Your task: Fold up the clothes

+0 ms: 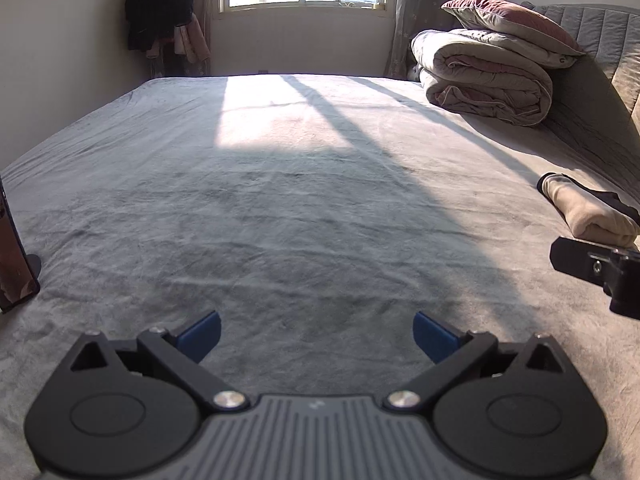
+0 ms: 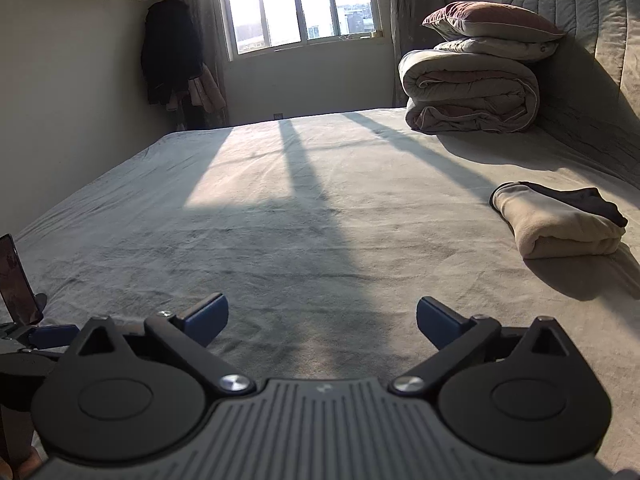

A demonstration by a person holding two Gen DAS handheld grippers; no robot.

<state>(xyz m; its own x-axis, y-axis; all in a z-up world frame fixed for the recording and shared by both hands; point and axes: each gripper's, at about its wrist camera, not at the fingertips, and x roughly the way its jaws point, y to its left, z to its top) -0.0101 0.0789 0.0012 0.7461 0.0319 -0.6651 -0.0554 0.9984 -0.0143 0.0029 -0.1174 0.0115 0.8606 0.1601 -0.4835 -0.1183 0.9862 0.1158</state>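
Step in hand: between garments. Both grippers hang empty over the near part of the bed (image 1: pixel 280 200), and no unfolded clothing shows in either view.

At the near left edge of the bed a phone on a stand (image 2: pixel 18 280) stands upright, screen toward the middle of the bed.

The left gripper (image 1: pixel 316 334) hovers above the grey bedsheet near the near edge. Its fingers (image 1: pixel 202 334) stand wide apart, with nothing between them but bare sheet.

The right gripper (image 2: pixel 322 322) sits just to the right of the left one, also above the near edge. Its fingers (image 2: pixel 210 316) are likewise spread wide and empty. In the left wrist view only its outer finger shows, at the right margin.

The folded garment (image 2: pixel 560 224), cream with a dark layer on top, lies near the right edge of the bed, well apart from both grippers. It reads as a finished piece set aside.

At the far right corner, a rolled quilt (image 2: pixel 468 92) carries a pillow (image 2: pixel 492 18) against the headboard.

Judgement: one fold cycle appears complete. The next move calls for locating a further garment, which must lie outside both views, bringing it to the open middle of the bed, and spreading it flat. If none remains, the task is likely finished
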